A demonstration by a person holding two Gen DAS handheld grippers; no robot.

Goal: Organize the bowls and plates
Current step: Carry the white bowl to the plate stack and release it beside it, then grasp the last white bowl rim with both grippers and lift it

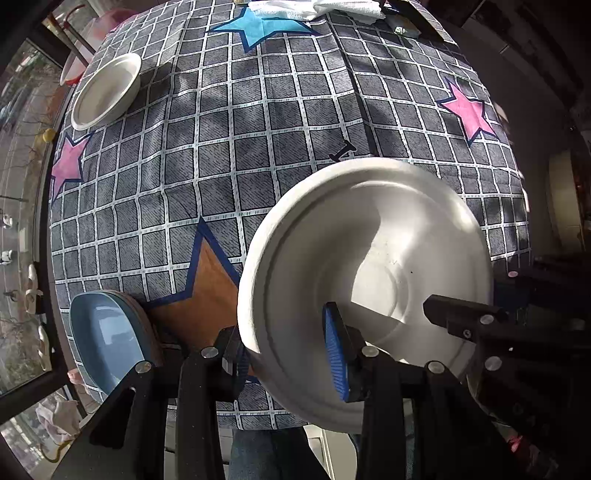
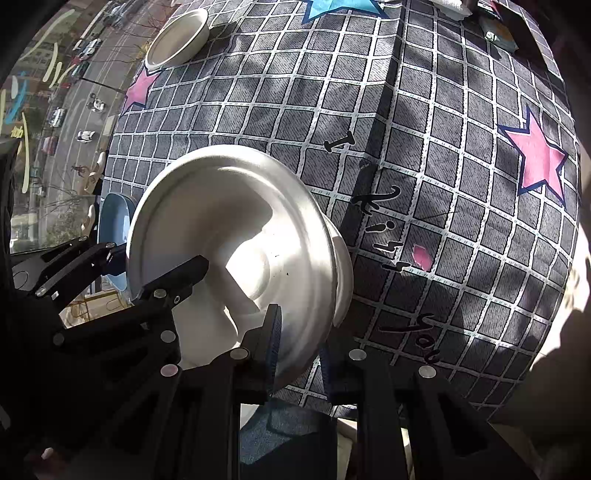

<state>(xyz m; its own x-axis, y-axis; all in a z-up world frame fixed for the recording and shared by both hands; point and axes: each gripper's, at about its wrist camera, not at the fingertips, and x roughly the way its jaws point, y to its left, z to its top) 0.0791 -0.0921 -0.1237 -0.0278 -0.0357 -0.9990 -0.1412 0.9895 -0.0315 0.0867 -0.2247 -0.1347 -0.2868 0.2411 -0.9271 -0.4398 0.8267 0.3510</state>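
A large white bowl [image 1: 369, 258] is tilted and held above the checked tablecloth [image 1: 258, 129]. My left gripper [image 1: 286, 343] is shut on its near-left rim, with one blue pad inside the bowl and one outside. My right gripper [image 2: 299, 339] is shut on the rim of the same bowl [image 2: 229, 229], on the opposite side. A second white rim [image 2: 343, 266] shows just behind the bowl. A smaller white bowl [image 1: 107, 90] sits at the far left of the table. Blue plates [image 1: 107, 339] lie stacked at the near-left edge.
White cloths [image 1: 314, 9] and small items lie at the far edge of the table. A window with a street below runs along the left side [image 2: 55, 110]. The tablecloth bears pink, blue and orange stars.
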